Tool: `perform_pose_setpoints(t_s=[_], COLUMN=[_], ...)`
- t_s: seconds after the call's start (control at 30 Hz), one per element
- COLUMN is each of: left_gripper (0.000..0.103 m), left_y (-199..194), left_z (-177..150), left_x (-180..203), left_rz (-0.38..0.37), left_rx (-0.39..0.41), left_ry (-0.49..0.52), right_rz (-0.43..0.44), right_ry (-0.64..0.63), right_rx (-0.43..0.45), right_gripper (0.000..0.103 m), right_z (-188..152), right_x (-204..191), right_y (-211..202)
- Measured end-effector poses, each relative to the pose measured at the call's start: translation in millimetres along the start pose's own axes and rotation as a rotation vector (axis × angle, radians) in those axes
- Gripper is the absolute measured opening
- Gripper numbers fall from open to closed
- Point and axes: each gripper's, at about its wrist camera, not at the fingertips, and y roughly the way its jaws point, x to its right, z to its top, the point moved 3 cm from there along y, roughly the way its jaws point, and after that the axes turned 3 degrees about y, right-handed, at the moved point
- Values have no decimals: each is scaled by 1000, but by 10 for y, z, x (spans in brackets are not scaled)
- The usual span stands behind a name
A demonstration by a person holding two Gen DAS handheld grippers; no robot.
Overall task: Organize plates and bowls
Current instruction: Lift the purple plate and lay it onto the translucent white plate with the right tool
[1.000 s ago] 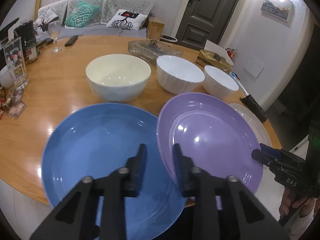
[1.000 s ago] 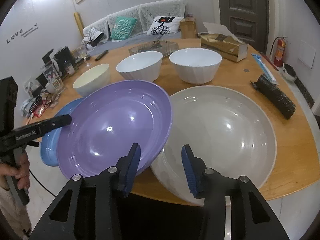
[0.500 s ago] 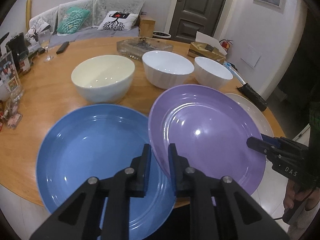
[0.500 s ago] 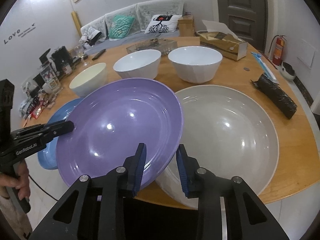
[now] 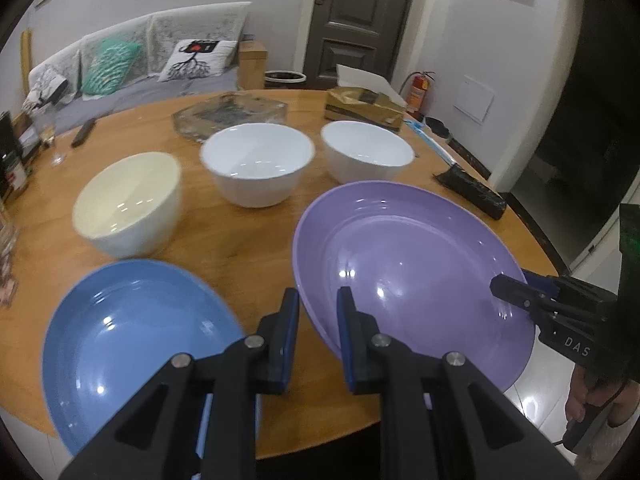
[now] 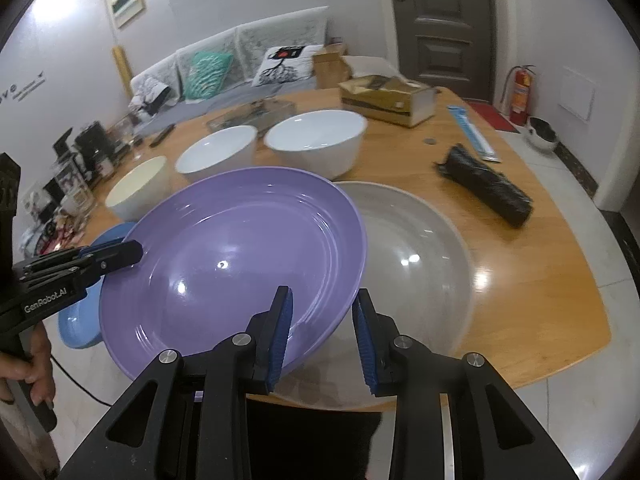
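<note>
While both tools grip it, the purple plate (image 5: 412, 276) hangs tilted above the wooden bench (image 5: 248, 240). Left tool (image 5: 318, 312) pinches its near-left rim, jaws narrow. Right tool (image 6: 324, 316) is clamped on the opposite rim, jaws narrow. Plate overlaps the grey plate (image 6: 424, 264) lying beneath it. Blue plate (image 5: 132, 344) lies flat at the left edge. 3 bowls stand behind: cream bowl (image 5: 128, 204), white bowl (image 5: 258, 168), second white bowl (image 5: 366, 156).
</note>
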Motion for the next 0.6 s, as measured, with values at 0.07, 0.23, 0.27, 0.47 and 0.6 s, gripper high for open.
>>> perform_pose_setpoints(t_s=[0.07, 0.23, 0.27, 0.47, 0.6], left_gripper=[15, 15, 15, 15, 17], left_y=[52, 236, 285, 467, 539], left_z=[32, 62, 65, 64, 64], left_x=[85, 321, 375, 518, 569], left_rz=[-16, -29, -24, -8, 15], left_rx=[-3, -23, -32, -63, -70], left_ry=[2, 25, 38, 54, 75], right_rz=[-18, -63, -74, -91, -89], right_ry=[12, 30, 32, 58, 55], right_rx=[4, 11, 12, 4, 8], right_gripper=[25, 25, 25, 25, 25], right_z=[-2, -28, -36, -73, -62], right_x=[118, 342, 384, 551, 579], right_y=[-29, -69, -67, -15, 6])
